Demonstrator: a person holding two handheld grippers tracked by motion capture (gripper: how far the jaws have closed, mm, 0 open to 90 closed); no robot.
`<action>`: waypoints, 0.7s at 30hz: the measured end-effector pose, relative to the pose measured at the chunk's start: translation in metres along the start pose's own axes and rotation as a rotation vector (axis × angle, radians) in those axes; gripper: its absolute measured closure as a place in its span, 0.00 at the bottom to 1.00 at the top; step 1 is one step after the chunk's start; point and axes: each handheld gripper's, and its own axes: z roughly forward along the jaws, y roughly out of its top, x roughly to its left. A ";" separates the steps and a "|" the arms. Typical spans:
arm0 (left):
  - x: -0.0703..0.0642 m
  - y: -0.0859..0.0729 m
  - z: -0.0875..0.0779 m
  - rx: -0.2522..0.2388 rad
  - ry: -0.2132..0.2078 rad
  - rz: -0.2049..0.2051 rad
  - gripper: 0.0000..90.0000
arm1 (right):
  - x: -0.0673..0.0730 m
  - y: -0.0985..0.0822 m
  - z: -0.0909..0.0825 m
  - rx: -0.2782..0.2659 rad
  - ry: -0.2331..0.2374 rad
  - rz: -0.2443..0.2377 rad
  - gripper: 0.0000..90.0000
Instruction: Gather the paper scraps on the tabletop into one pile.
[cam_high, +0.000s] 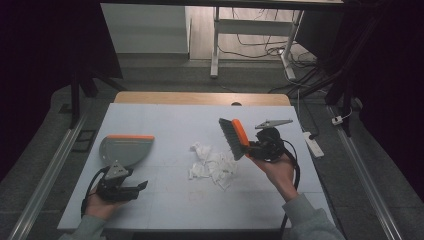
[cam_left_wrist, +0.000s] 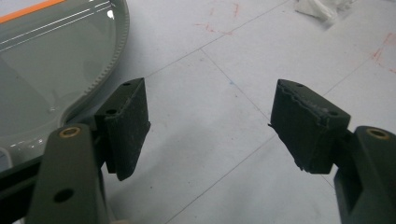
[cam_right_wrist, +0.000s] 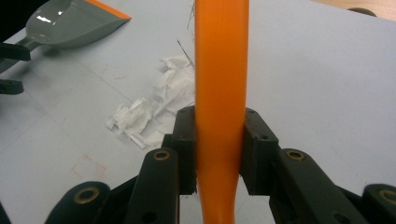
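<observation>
The right tool (cam_high: 251, 148) is clamped on the orange handle of a brush (cam_high: 233, 138), holding it above the worktop (cam_high: 165, 120) with its dark bristles facing left over a heap of torn paper scraps (cam_high: 212, 166), probably so it can sweep them leftward. A grey dustpan (cam_high: 124, 150) with an orange lip lies well apart from the scraps on the left, with nothing in it. The left tool (cam_high: 141, 185) rests near the dustpan's handle end, its jaws spread with nothing between them, likely waiting to steady the pan.
</observation>
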 end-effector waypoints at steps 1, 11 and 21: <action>0.000 0.000 0.000 0.001 0.000 0.001 0.32 | 0.001 0.002 0.004 0.001 0.006 -0.007 0.78; 0.001 0.000 0.001 0.001 -0.004 0.003 0.32 | 0.023 0.049 0.068 0.026 0.082 -0.027 0.78; 0.003 0.000 0.001 -0.005 -0.009 0.006 0.32 | 0.029 0.083 0.171 0.090 0.104 0.049 0.78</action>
